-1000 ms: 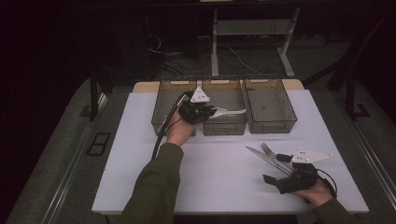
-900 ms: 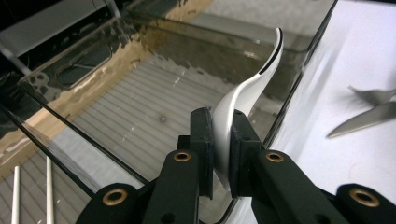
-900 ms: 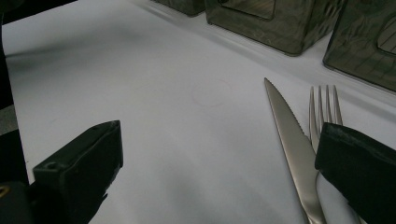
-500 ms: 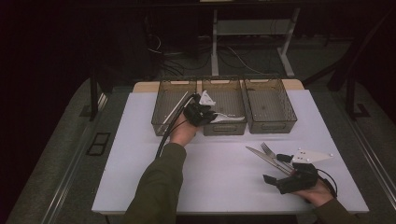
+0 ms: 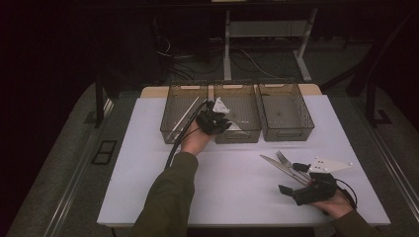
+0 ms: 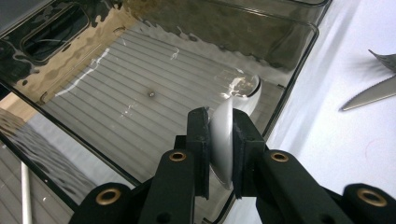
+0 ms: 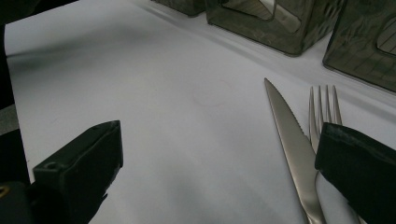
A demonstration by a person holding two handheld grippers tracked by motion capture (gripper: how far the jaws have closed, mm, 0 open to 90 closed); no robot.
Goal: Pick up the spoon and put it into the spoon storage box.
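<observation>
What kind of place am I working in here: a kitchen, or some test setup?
Likely a lab or test bench, not a kitchen: a white-topped table in a dark room, loose cables on the floor behind it, and three identical clear bins lined up for sorting cutlery.

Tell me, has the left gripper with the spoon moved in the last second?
Yes. The left gripper, shut on the white spoon, has shifted slightly right and toward the person, lower over the middle bin.

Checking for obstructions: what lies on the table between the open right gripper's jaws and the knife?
Only bare white table separates the right gripper from the knife, as the right gripper view shows.
</observation>
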